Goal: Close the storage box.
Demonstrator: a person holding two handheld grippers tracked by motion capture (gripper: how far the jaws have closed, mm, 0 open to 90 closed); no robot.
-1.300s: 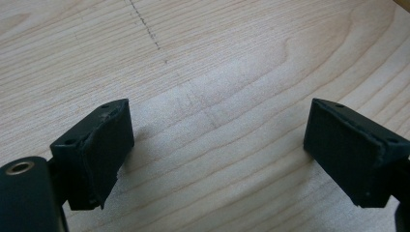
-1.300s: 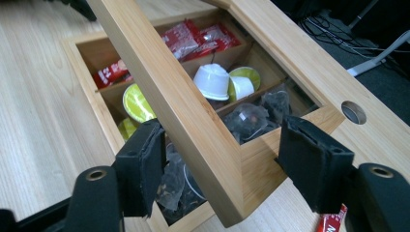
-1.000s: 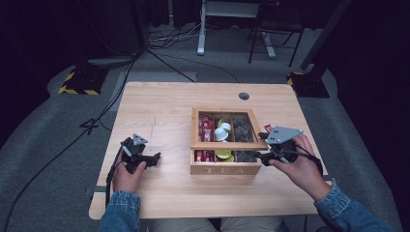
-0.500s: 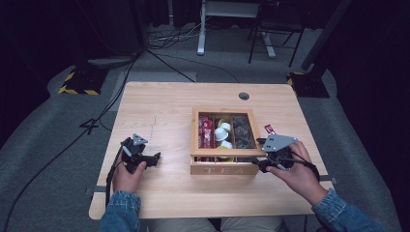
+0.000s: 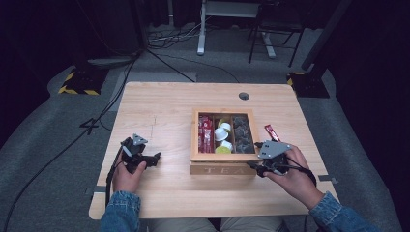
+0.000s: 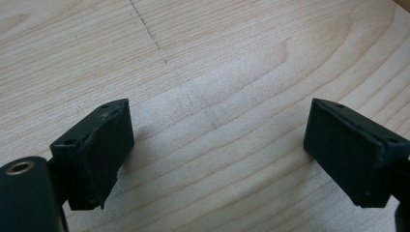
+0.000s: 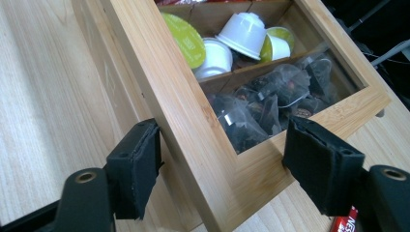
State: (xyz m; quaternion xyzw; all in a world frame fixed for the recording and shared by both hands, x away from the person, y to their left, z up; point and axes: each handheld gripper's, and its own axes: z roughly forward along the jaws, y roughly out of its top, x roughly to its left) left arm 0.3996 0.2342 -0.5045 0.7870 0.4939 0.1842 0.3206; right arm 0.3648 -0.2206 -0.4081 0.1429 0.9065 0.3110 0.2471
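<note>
Right gripper (image 7: 222, 164) straddles the near right corner of the glass-lidded wooden tea box (image 5: 223, 157) at mid-counter (image 5: 159, 111) — jaws just widened, not pressing. Seat both pads squarely on the lid frame before closing. Left gripper (image 6: 217, 150) idles open over bare wood.

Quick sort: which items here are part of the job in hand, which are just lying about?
In play:
- wooden tea box with window lid, near corner between the pads
- right gripper, open, astride that corner
- red sachet beside the box

Lying about:
- left gripper, open over bare wooden table
- black-and-yellow floor block
</note>
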